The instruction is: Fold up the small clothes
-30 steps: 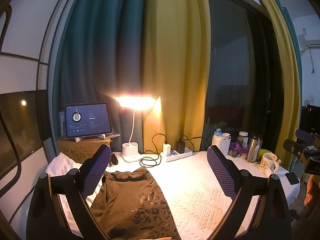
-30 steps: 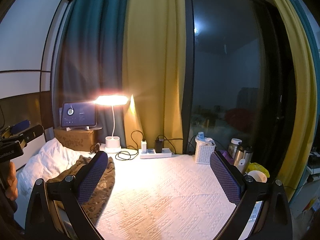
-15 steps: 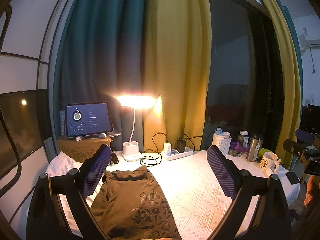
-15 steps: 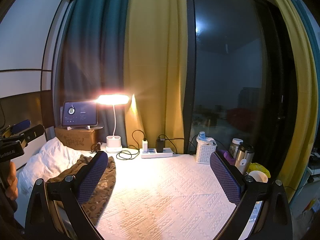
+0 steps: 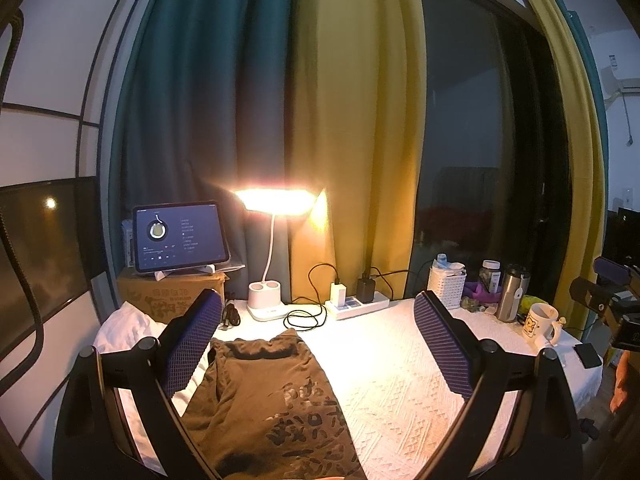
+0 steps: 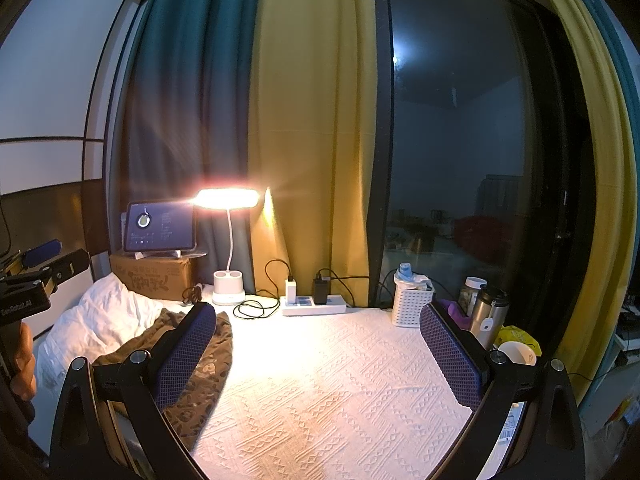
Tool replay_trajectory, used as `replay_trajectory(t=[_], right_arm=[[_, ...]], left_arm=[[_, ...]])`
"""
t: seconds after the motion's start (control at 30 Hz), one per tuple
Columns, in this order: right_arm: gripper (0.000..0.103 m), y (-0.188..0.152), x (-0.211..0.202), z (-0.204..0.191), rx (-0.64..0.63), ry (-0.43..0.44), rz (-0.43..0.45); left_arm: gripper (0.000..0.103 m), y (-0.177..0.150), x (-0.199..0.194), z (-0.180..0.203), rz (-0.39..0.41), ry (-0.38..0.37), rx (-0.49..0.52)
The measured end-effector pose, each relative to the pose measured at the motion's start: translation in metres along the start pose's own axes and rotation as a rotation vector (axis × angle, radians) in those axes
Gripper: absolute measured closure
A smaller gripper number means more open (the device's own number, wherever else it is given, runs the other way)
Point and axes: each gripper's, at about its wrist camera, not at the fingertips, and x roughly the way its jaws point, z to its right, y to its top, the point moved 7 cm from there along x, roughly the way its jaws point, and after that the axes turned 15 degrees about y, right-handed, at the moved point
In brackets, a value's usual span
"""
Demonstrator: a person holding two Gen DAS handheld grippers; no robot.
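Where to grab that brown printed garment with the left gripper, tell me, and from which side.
Take the brown garment at its far edge near the cables, where the fabric bunches into a raised fold that the pads can pinch. Bring the open left gripper down from above and slightly from the left, since its left side hangs over the white pillow and lifts off the textured cloth.

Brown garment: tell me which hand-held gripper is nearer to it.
Left. The left hand-held gripper hangs right over the brown garment; the right hand-held gripper sits off to its right.

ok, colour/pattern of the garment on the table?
Olive-brown garment with a darker printed character graphic; clearest in the left wrist view.
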Motion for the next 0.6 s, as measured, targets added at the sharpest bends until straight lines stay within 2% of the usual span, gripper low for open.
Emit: replay_trajectory(t=[0.6], right_arm=[[0.001, -0.0038, 0.0014, 0.0007, -0.002, 0.009, -0.005]], left_arm=[[0.007, -0.0007, 0.0024, -0.0018, 0.011, 0.013, 0.003]])
